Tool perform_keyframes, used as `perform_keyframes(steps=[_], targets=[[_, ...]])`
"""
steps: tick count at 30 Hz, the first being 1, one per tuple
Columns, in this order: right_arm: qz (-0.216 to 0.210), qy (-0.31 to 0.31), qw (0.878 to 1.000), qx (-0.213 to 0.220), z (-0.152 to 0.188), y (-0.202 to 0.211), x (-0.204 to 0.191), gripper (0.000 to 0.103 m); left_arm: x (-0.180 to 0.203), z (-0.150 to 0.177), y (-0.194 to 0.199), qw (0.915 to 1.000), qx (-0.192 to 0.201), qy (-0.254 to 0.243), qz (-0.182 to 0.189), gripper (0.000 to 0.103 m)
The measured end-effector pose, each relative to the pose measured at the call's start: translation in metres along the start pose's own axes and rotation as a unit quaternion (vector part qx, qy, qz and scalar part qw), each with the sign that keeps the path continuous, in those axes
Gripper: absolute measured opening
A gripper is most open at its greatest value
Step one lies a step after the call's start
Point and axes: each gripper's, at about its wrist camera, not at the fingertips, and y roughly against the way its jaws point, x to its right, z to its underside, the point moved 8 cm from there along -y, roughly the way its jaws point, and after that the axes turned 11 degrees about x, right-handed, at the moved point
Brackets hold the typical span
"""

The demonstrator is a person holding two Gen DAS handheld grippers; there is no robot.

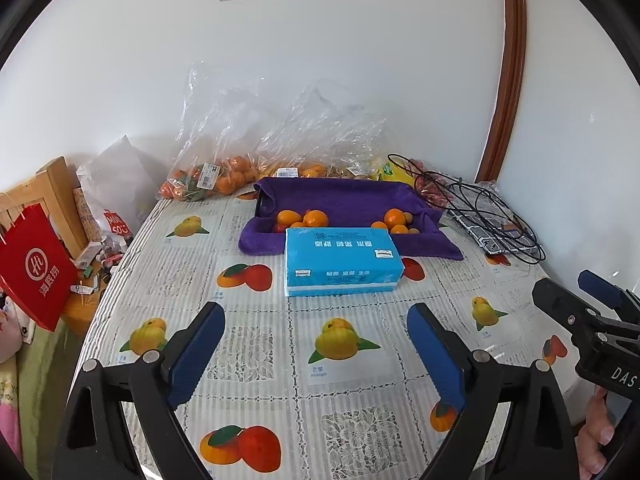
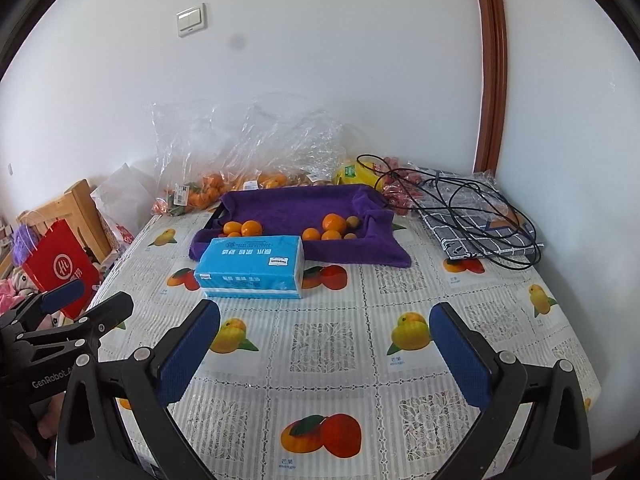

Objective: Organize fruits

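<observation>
We held both grippers above the near half of the table (image 1: 256, 364), where the lace-patterned fruit-print cloth lay flat and bare right to the near edge. The left gripper (image 1: 316, 344) had its blue ribbed fingers (image 1: 200, 352) spread wide with nothing between them; the right gripper (image 2: 324, 344) stood just as wide and empty.

A blue tissue pack (image 1: 342, 260), soft-sided and rectangular, sat mid-table, touching the front of the tray (image 1: 344, 200), which was draped in a plush purple towel. The oranges (image 1: 316, 218) lay in two small clusters in the tray, left and right, behind the pack.

Crinkled clear bags (image 1: 224, 168) of more oranges crowded the far edge against the wall. At the far right corner a black cable (image 2: 480, 216) looped over a checked cloth (image 2: 476, 240). A red paper bag (image 1: 36, 268) hung off the left edge.
</observation>
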Motion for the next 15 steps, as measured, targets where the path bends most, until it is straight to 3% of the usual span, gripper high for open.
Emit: perform_keyframes(steps=[15], targets=[[0.001,0.001,1.000,0.001,0.0019,0.0038,-0.0003,0.103,-0.0051,-0.0006,0.0033,1.0000,0.002,0.001,-0.005,0.093]])
